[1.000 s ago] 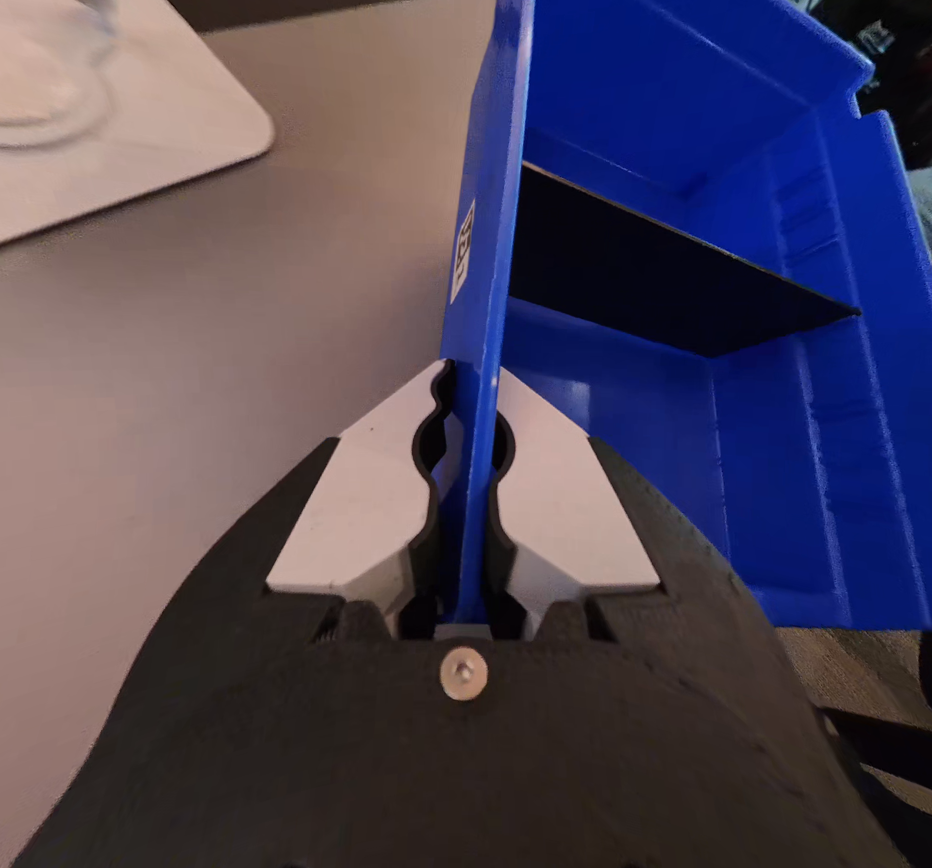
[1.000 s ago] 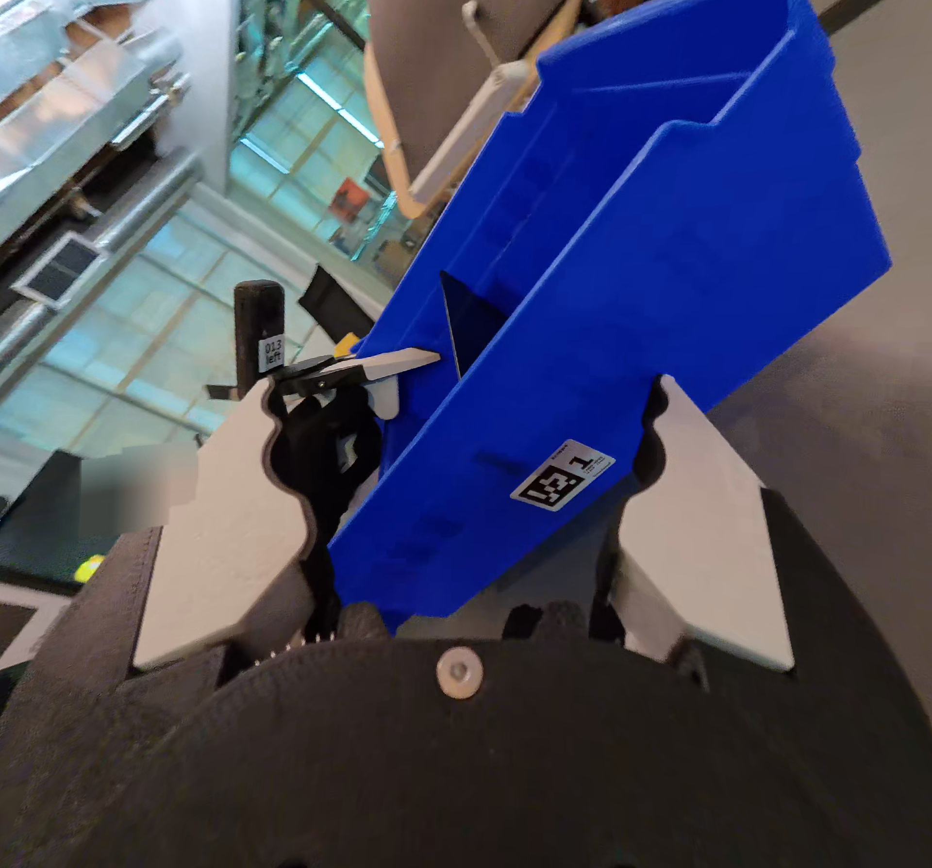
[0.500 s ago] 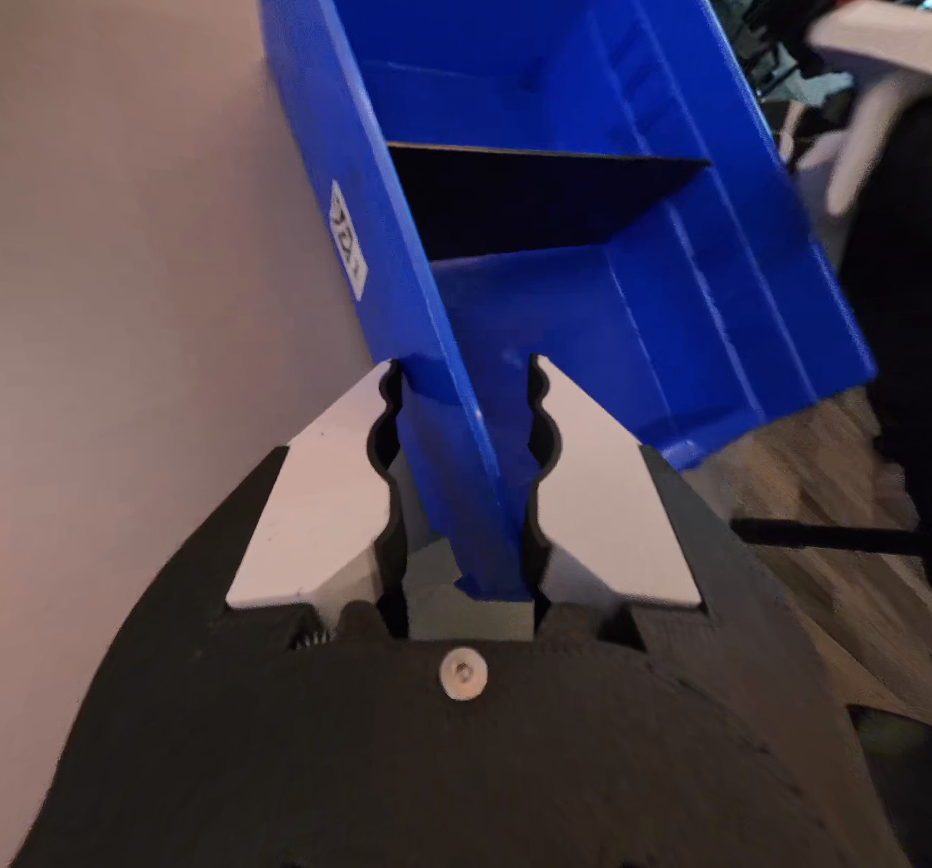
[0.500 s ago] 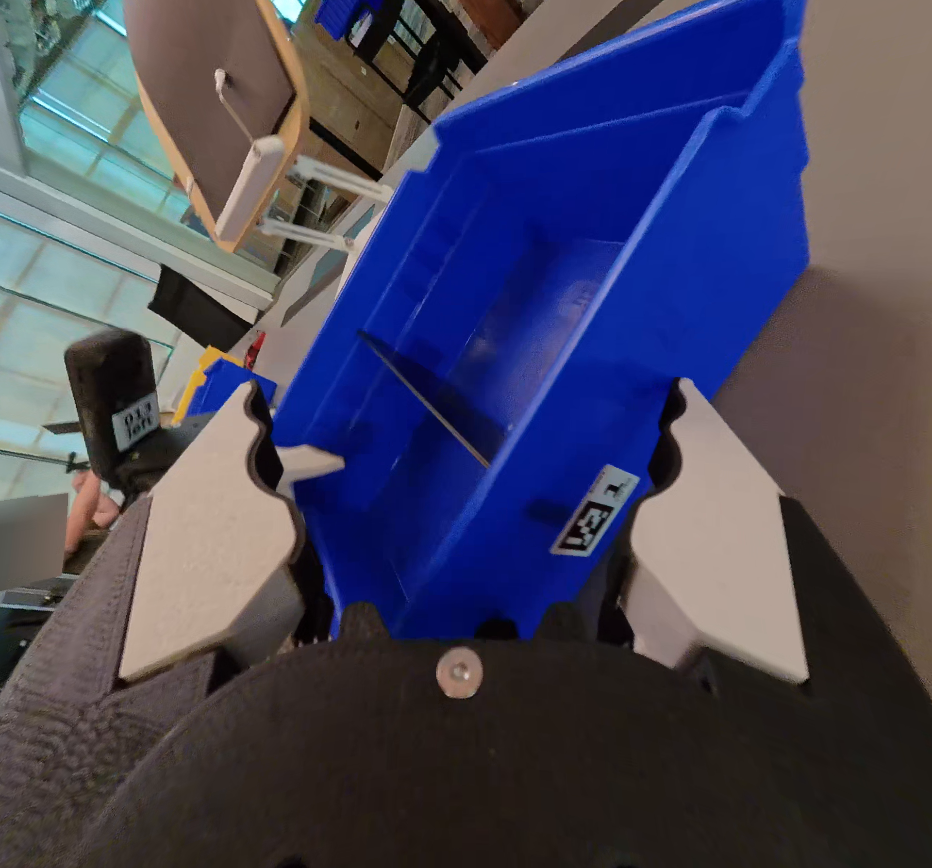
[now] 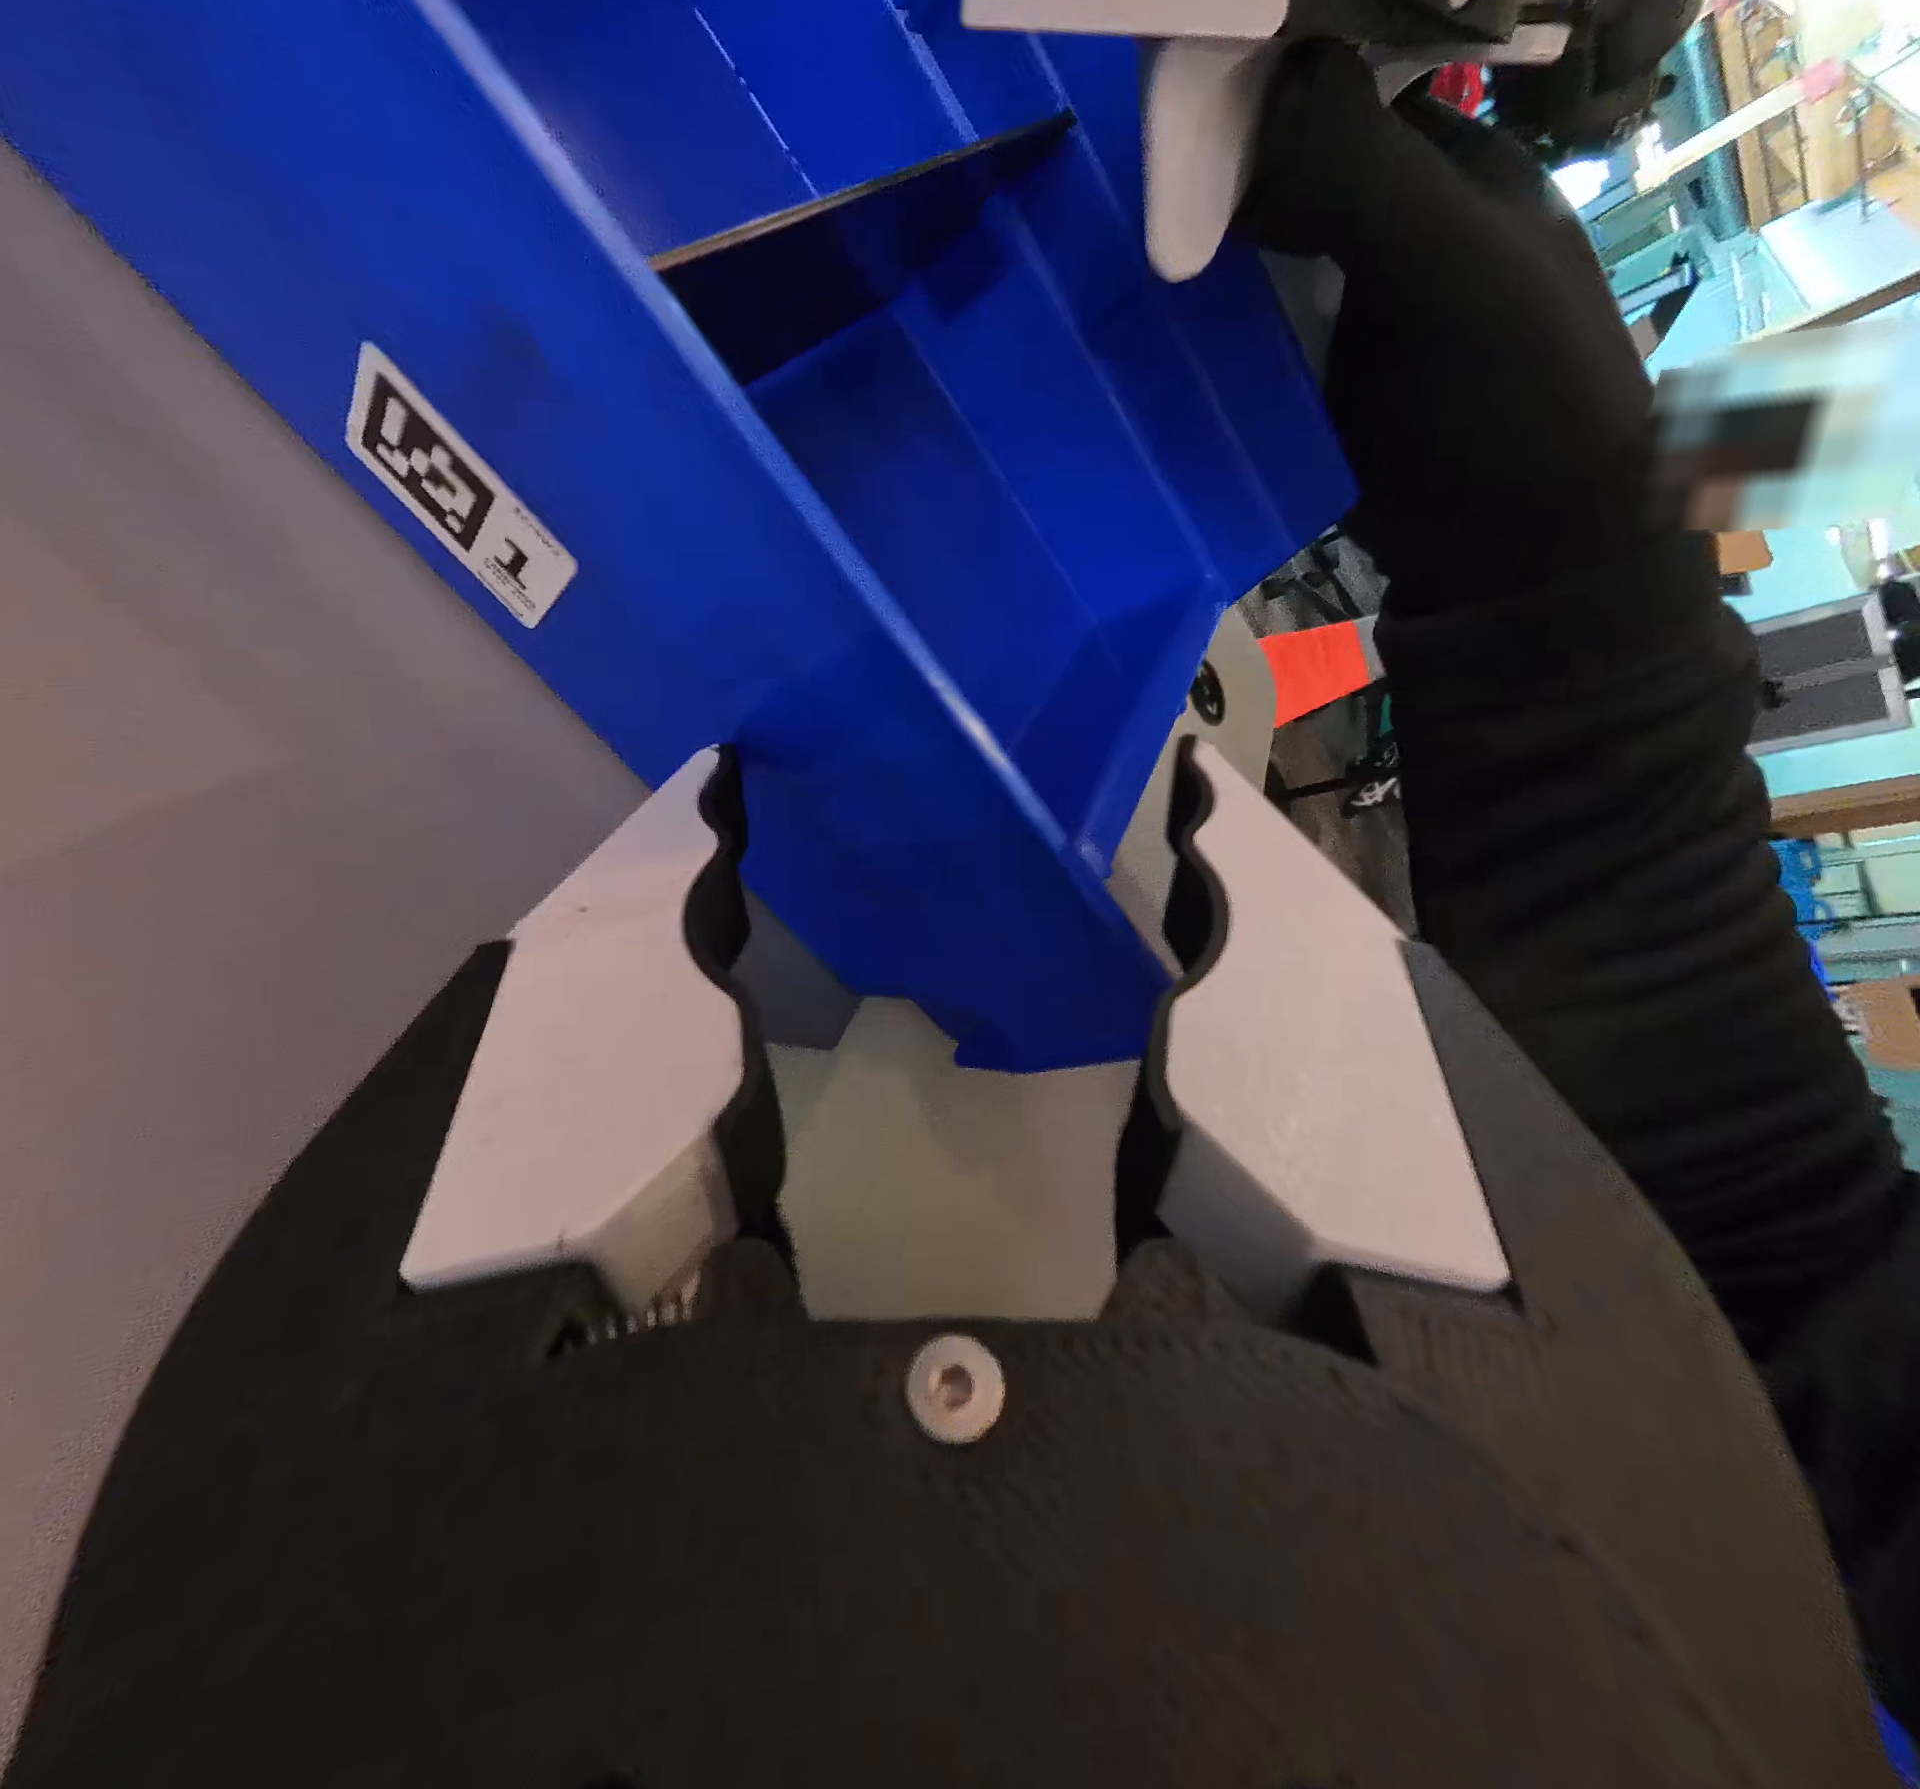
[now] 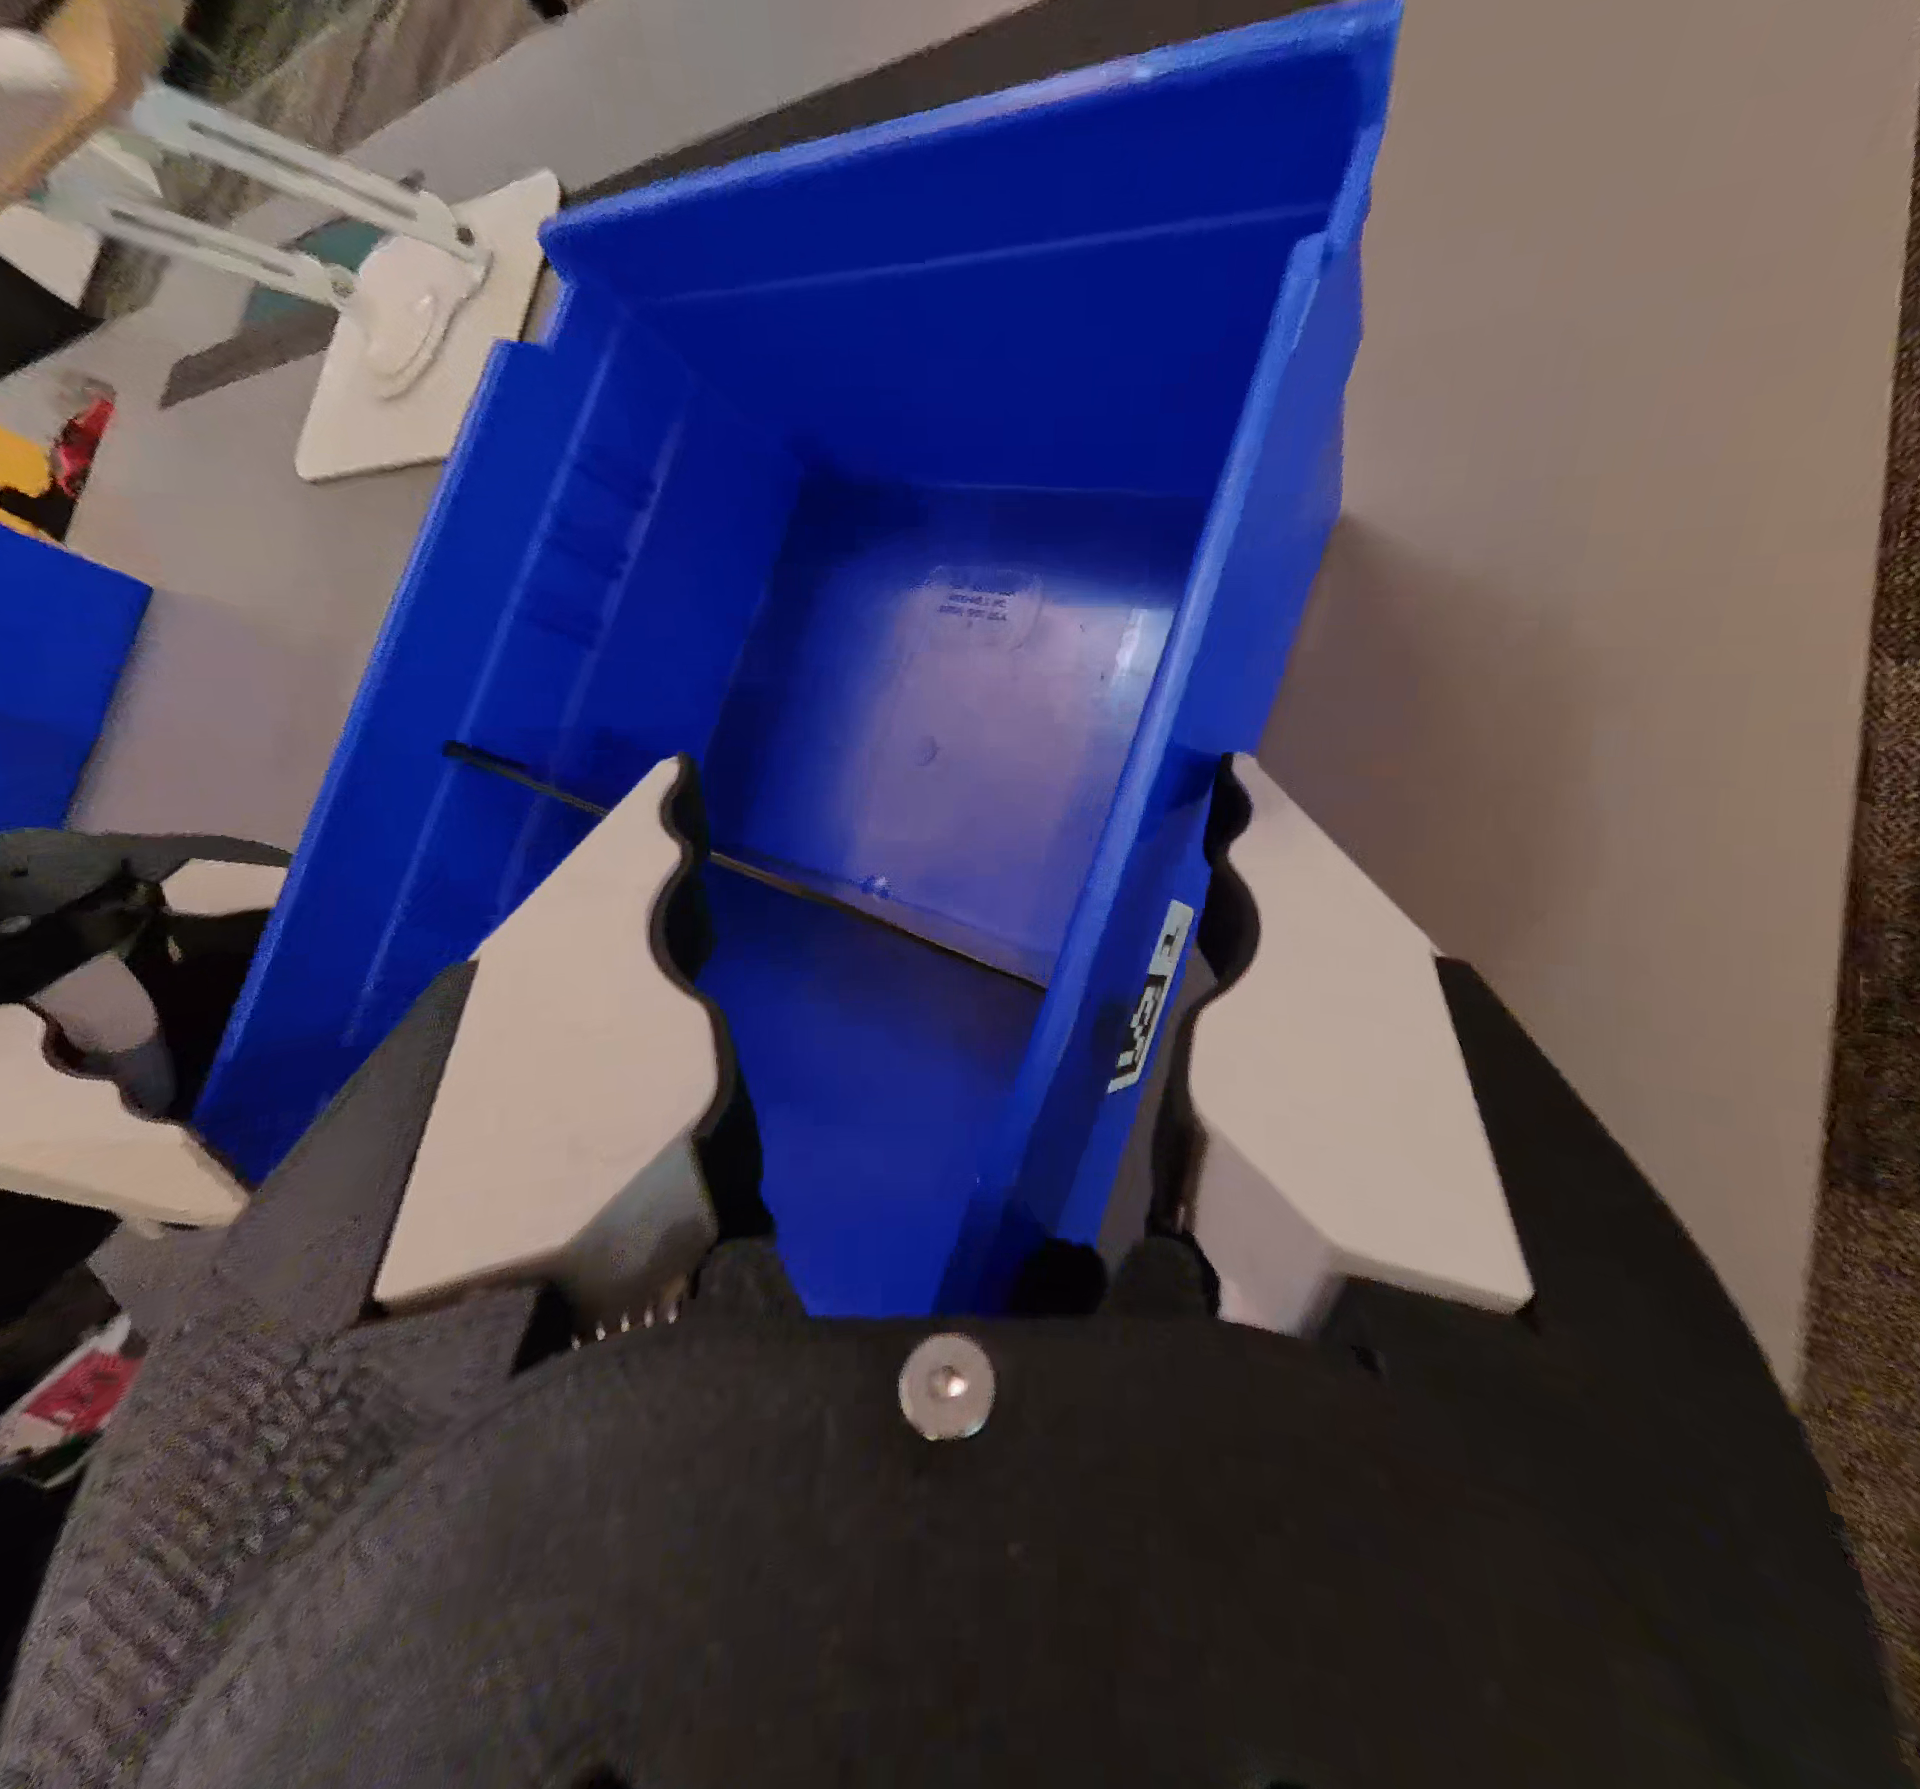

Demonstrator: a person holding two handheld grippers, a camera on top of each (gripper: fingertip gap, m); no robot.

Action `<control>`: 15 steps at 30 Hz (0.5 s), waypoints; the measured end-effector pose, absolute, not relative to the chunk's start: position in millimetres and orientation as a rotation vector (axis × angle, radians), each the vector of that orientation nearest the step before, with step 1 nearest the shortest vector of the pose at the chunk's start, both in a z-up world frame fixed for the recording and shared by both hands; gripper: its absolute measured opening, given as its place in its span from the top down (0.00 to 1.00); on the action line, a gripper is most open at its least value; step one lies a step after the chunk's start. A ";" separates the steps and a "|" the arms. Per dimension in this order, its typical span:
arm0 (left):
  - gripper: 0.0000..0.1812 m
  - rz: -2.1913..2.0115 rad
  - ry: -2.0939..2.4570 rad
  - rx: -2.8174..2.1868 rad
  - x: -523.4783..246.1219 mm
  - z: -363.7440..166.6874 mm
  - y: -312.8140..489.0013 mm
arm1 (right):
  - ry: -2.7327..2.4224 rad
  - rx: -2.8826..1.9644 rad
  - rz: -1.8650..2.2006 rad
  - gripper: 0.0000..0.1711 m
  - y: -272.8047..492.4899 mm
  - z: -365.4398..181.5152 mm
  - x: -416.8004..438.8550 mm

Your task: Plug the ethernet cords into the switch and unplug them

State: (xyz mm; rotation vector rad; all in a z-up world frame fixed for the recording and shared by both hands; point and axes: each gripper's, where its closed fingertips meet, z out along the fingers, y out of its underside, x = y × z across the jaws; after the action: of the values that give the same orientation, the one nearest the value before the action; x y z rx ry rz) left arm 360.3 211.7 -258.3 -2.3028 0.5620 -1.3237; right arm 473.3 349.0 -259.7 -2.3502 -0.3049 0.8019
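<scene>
straddling blue bin (image 5: 644, 451) – both grippers

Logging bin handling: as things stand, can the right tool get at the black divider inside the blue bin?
Probably yes. The right tool is open, straddling the side wall of the blue bin; the black divider crosses between its fingers, nothing covering it.

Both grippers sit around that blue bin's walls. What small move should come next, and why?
Probably back both off the blue bin. The left gripper and right gripper each stand open astride a wall, and the bin holds only its black divider: no cords or switch in view.
</scene>
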 end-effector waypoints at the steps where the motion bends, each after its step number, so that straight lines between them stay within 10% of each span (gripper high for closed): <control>1: 0.61 -1.324 0.564 -2.314 361.9 -260.6 214.1 | -0.309 -2.365 0.800 0.45 352.0 -262.4 477.8; 9: 0.65 -1.380 0.602 -2.135 296.8 -218.8 204.9 | -0.344 -2.243 0.587 0.34 363.7 -230.3 506.6; 15: 0.67 -0.815 0.514 -2.087 78.1 -175.3 172.0 | -0.450 -2.121 0.314 0.33 339.9 -174.3 501.6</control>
State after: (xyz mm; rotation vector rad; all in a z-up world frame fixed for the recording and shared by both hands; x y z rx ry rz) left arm 78.1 172.0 -175.3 -2.0869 0.5137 -0.8148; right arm 501.6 339.9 -174.3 -2.1210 -0.4497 0.3136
